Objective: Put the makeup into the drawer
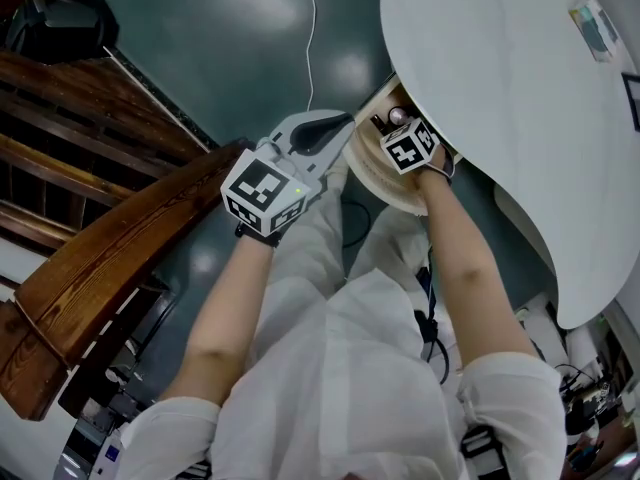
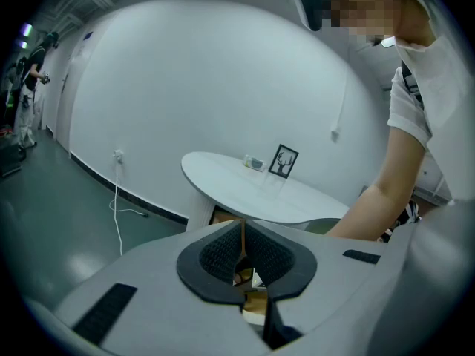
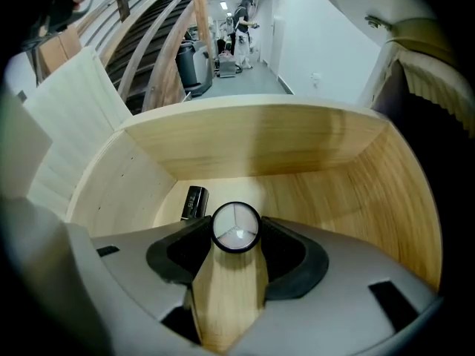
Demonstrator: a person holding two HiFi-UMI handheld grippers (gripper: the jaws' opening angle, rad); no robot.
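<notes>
My right gripper (image 3: 236, 237) reaches into the open wooden drawer (image 3: 260, 143) and is shut on a round black makeup compact (image 3: 236, 225) with a pale, three-part face. A black makeup tube (image 3: 194, 202) lies on the drawer floor just behind it, to the left. In the head view the right gripper (image 1: 396, 120) holds the compact (image 1: 397, 115) over the drawer (image 1: 372, 176) under the white table (image 1: 500, 88). My left gripper (image 1: 328, 130) hangs left of the drawer, outside it. In its own view the left gripper (image 2: 243, 252) is shut with nothing between its pads.
The white table (image 2: 252, 188) carries a framed picture (image 2: 283, 161) and a small object beside it. A wooden stair rail (image 1: 120, 258) runs along the left. A white cable (image 1: 313, 28) trails over the dark green floor. The person's legs stand close to the drawer.
</notes>
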